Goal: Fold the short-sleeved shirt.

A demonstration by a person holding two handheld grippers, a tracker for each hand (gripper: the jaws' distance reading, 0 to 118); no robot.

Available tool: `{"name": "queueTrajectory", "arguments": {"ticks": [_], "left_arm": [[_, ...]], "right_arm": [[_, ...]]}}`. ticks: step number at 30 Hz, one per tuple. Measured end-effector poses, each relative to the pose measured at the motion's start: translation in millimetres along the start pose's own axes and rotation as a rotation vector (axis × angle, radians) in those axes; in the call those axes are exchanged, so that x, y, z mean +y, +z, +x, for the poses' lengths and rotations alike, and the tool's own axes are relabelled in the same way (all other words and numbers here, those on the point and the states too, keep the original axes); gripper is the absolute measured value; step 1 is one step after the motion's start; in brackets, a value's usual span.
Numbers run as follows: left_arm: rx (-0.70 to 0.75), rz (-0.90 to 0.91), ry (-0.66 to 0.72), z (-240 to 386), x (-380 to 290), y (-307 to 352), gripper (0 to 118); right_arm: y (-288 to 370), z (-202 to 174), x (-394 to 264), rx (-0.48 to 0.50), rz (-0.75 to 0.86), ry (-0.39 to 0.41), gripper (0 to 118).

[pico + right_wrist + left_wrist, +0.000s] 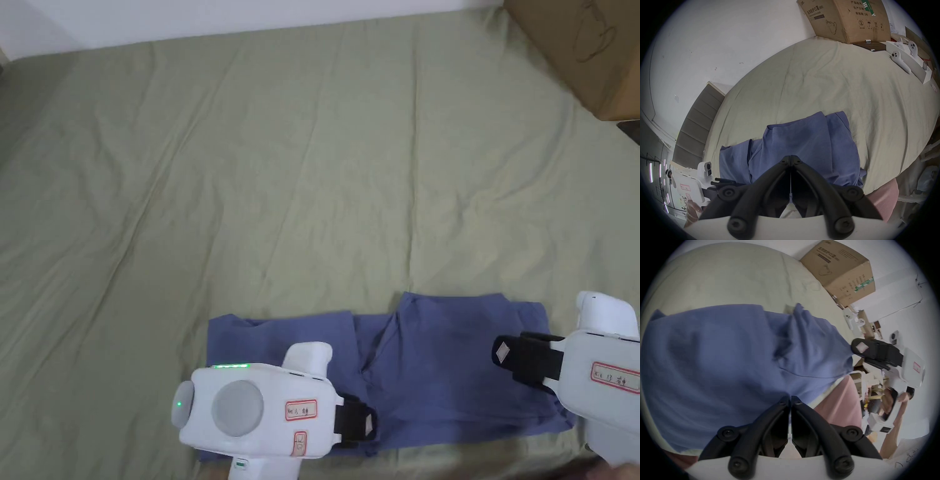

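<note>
Head view is showing the blue short-sleeved shirt [431, 369] lying partly folded at the near edge of the bed [250, 187], a long band with layers already overlapping near its middle. Judging by the creases, the fabric is thin, light and limp, so it is likely sagging and sliding wherever it is lifted; best taking hold at hems or outer corners, pinching all layers together. Left gripper [367, 424] is sitting over the shirt's near-left part, right gripper [502, 351] over its right end. Left gripper view is showing its own fingers [784, 404] drawn together with just a sliver of gap, tips over the shirt's near hem; whether cloth is being pinched between them, cannot tell. Right gripper view is showing the same: fingers [785, 160] meeting at the tips above the blue cloth, no fabric clearly caught. A cardboard box [581, 50] is sitting at the bed's far-right corner.
</note>
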State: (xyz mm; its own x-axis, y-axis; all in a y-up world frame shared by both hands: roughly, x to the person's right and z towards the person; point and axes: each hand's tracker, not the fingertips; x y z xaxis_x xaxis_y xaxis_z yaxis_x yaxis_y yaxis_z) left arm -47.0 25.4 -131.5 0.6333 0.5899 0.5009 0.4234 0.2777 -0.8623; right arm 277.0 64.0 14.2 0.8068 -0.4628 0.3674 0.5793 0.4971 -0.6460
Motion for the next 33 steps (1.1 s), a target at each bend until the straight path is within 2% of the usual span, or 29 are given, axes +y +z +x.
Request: {"name": "queueTrajectory", "arguments": {"ticks": [2,7,8,9,10,12,13,15,19,21,25,27,28,29,30,31,32,33], "left_arm": [[-0.090,-0.002,0.015,1.9,1.1,4.2,3],[-0.108,0.121,0.056,-25.9,1.4,51.7,3],[-0.130,0.158,0.094,-41.9,-0.6,67.4,4],[-0.146,0.186,0.120,-57.6,-3.3,81.3,9],[-0.148,0.217,0.143,-64.1,-6.8,102.7,34],[-0.084,0.275,0.182,-92.3,-17.1,127.8,92],[-0.053,0.275,0.203,-106.8,-21.3,136.3,114],[-0.056,0.283,0.272,-131.6,-24.9,144.2,115],[-0.194,0.317,0.397,-171.1,-28.5,138.7,112],[-0.203,0.298,0.447,-177.5,-26.1,128.8,112],[-0.338,0.331,0.471,-168.0,-21.5,113.7,113],[-0.341,0.299,0.466,-177.9,-14.3,100.9,111],[-0.322,0.294,0.460,-174.1,-13.0,100.4,92],[-0.303,0.297,0.441,-171.3,-12.6,101.3,43],[-0.244,0.277,0.424,-173.4,-13.1,96.5,9],[-0.149,0.248,0.425,-172.7,-12.4,89.4,8],[-0.187,0.200,0.431,-174.7,-13.3,86.4,8],[-0.248,0.238,0.456,-176.5,-13.7,91.7,8]], "right_arm": [[0.7,-0.1,-0.2,-0.003,-0.001,0.001,0],[2.4,-3.2,2.0,-0.004,-0.002,0.003,1],[2.7,-4.9,2.6,-0.004,-0.003,0.008,0],[2.9,-7.9,3.0,-0.005,-0.002,0.014,0],[2.3,-9.9,3.8,-0.005,-0.004,0.020,1],[1.1,-14.8,4.5,0.000,-0.007,0.031,1],[0.1,-17.7,4.8,0.004,-0.010,0.037,0],[-3.1,-23.0,5.3,0.008,-0.016,0.044,1],[-11.4,-35.8,4.3,0.015,-0.035,0.056,0],[-14.5,-42.0,3.4,0.022,-0.046,0.064,1],[-19.1,-53.4,3.7,0.024,-0.063,0.092,0],[-21.2,-55.8,3.6,0.023,-0.069,0.094,1],[-22.7,-56.3,3.5,0.023,-0.071,0.093,1],[-23.3,-56.9,3.5,0.024,-0.075,0.092,1],[-23.9,-57.9,3.5,0.026,-0.077,0.091,0],[-24.5,-59.2,3.7,0.028,-0.080,0.092,0],[-24.4,-61.4,3.8,0.029,-0.083,0.094,0],[-24.3,-62.9,4.3,0.026,-0.087,0.099,1]]}}
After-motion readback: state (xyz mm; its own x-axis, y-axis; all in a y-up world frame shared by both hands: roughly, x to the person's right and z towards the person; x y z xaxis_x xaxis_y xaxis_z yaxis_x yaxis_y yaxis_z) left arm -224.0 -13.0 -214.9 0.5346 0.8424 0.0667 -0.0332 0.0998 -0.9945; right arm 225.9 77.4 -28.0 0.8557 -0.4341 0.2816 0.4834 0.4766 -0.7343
